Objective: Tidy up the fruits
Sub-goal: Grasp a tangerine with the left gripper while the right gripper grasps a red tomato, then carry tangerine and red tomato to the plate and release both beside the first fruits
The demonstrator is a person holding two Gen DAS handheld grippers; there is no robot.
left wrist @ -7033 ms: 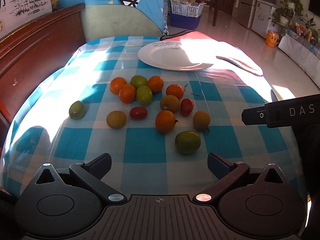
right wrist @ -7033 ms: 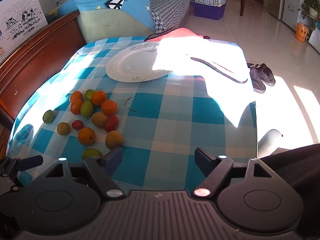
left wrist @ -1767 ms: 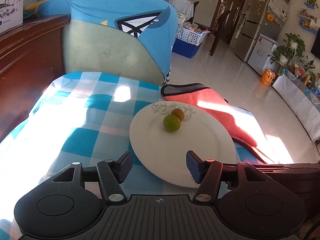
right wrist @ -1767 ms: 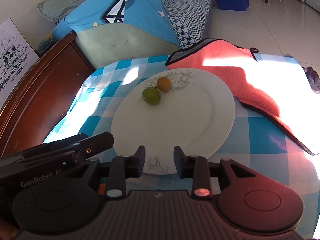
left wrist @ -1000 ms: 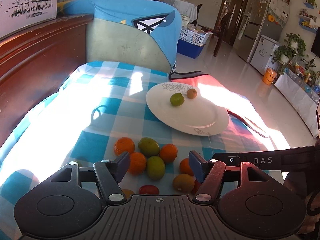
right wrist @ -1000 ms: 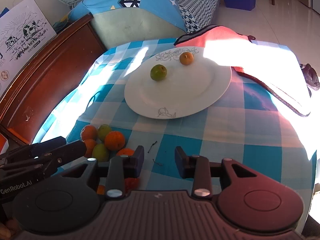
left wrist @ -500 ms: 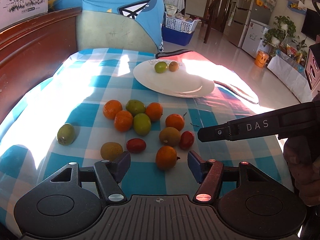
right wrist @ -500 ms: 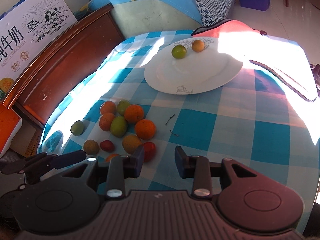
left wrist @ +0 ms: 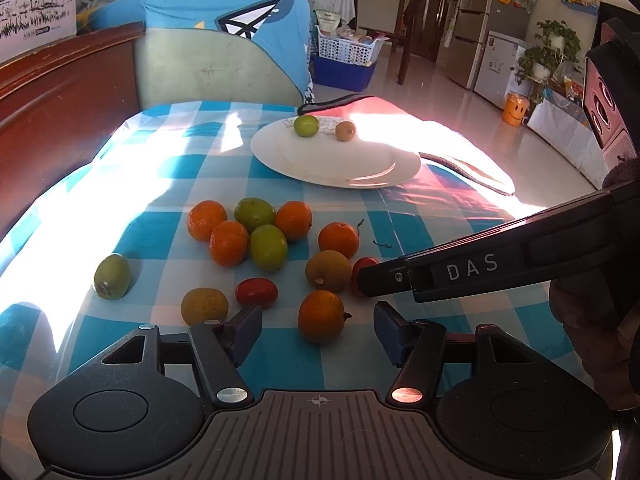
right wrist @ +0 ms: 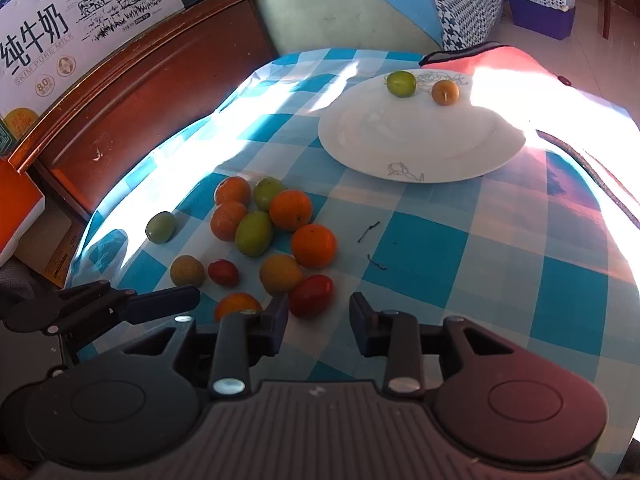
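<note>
With both grippers' fingers spread and empty, the left gripper [left wrist: 318,330] is best lowered squarely around the orange [left wrist: 321,316], the neighbouring fruit left unnudged.

You're in a home living room: sofa [left wrist: 224,52] with cushions behind the checkered tabletop [left wrist: 168,184], fridge [left wrist: 476,20], potted plants [left wrist: 556,44], laundry basket [left wrist: 346,50] on a tiled floor, milk carton box [right wrist: 76,28] on a wooden headboard [right wrist: 160,80].
</note>
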